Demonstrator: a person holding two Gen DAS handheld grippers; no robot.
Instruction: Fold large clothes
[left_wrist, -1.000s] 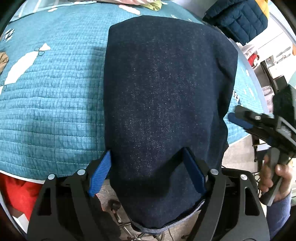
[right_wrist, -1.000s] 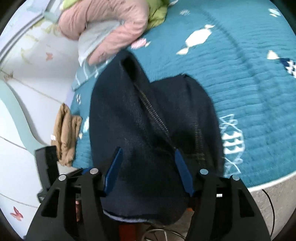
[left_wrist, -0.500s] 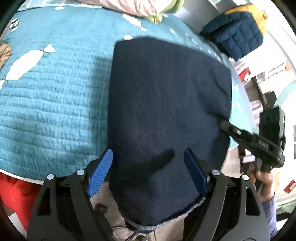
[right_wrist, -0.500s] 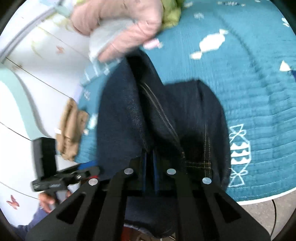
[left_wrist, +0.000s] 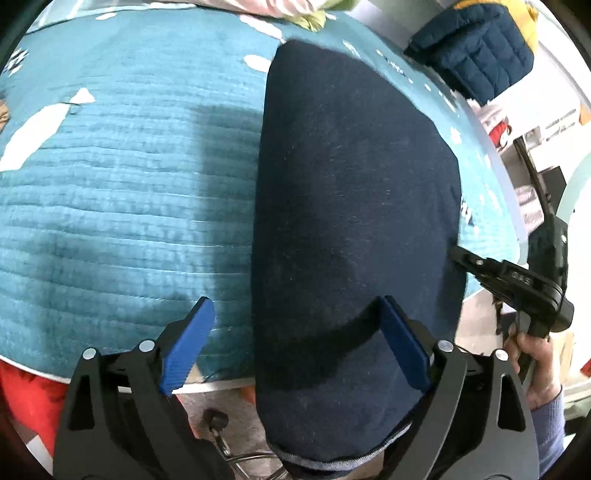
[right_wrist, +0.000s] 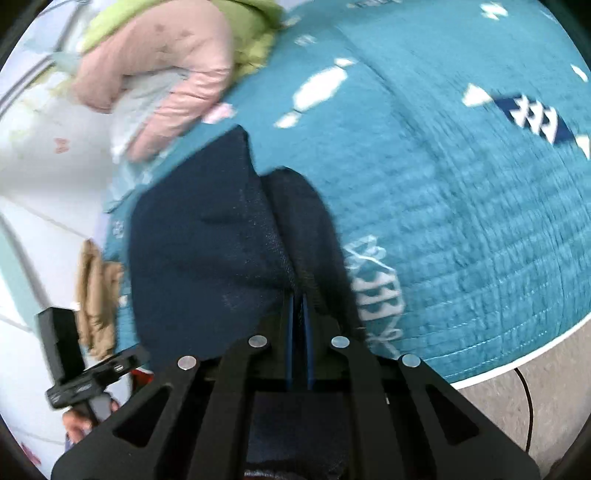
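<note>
Dark navy jeans lie folded lengthwise on the teal quilted bedspread, their near end hanging over the bed's edge. My left gripper is open, its blue pads either side of the jeans' left edge near the bed's front. My right gripper is shut on the jeans, pinching a seam fold at their near right edge; it also shows in the left wrist view, held in a hand. The left gripper shows in the right wrist view.
A pink and green jacket pile lies at the far side of the bed. A tan garment lies near the left edge. A navy puffer jacket sits beyond the bed. Floor and cables lie below the bed's front edge.
My right gripper closed on the jeans' edge and now pulls it slightly. My left gripper has shifted left, so the jeans' left edge sits between its pads.
</note>
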